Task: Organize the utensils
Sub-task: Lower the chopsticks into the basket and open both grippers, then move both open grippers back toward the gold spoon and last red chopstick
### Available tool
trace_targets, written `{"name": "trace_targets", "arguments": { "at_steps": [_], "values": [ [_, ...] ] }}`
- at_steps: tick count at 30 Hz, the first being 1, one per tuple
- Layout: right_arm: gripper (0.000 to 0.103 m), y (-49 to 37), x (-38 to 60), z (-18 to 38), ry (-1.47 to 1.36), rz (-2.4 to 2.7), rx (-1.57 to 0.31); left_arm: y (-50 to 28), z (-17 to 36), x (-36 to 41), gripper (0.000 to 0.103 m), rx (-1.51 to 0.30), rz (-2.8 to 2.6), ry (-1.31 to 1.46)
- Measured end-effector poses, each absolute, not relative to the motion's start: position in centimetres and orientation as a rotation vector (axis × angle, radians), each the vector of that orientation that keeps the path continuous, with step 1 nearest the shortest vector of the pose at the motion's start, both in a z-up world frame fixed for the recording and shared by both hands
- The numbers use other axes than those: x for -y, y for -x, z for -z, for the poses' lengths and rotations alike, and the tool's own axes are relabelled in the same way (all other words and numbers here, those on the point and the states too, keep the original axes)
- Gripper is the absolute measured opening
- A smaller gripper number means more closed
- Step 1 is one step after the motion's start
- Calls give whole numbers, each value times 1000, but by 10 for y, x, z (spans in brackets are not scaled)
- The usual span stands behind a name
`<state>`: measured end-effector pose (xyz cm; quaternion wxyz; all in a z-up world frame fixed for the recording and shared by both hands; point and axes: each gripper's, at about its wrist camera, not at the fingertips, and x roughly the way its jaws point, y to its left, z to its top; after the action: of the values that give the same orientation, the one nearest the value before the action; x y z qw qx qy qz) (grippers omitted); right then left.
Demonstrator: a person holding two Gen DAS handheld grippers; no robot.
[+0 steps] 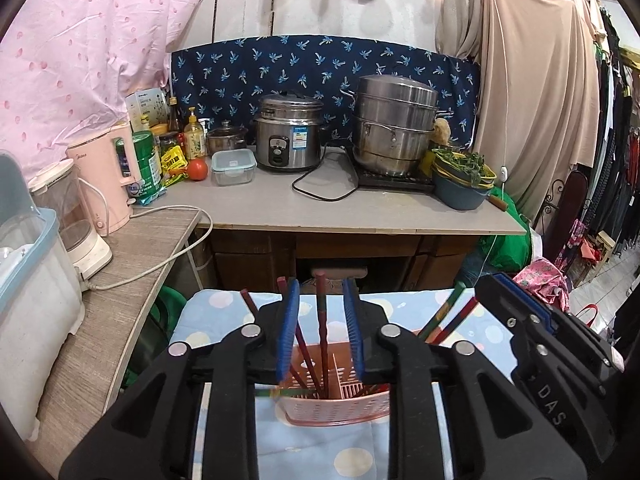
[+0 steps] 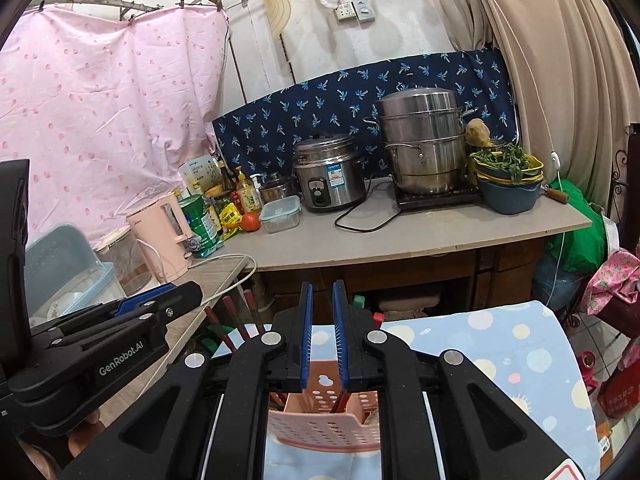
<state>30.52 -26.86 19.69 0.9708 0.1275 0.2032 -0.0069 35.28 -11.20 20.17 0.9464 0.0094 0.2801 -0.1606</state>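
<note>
pink holder (image 1: 340,400) sits below both tools; left tool (image 1: 320,328) open around upright chopsticks (image 1: 322,320), right tool (image 2: 323,336) nearly closed, empty.

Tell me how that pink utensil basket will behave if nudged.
The pink basket looks like thin perforated plastic, so probably light and slides easily on the cloth. The tall chopsticks leaning inside likely make it top-heavy, so it may tip.

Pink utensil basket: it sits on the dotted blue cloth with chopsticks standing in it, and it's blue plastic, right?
Not quite: the utensil basket is pink, not blue, as the left wrist view shows. It does sit on the dotted blue cloth with chopsticks standing in it.
</note>
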Motion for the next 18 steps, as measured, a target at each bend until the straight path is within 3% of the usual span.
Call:
{"name": "trace_targets", "arguments": {
  "at_steps": [13, 18],
  "values": [
    [12, -260, 260, -191, -256, -6, -433, -322, -198, 100, 25, -580, 316, -37],
    [12, -234, 256, -184, -262, -24, -451, -303, -193, 95, 30, -590, 310, -50]
  ]
}}
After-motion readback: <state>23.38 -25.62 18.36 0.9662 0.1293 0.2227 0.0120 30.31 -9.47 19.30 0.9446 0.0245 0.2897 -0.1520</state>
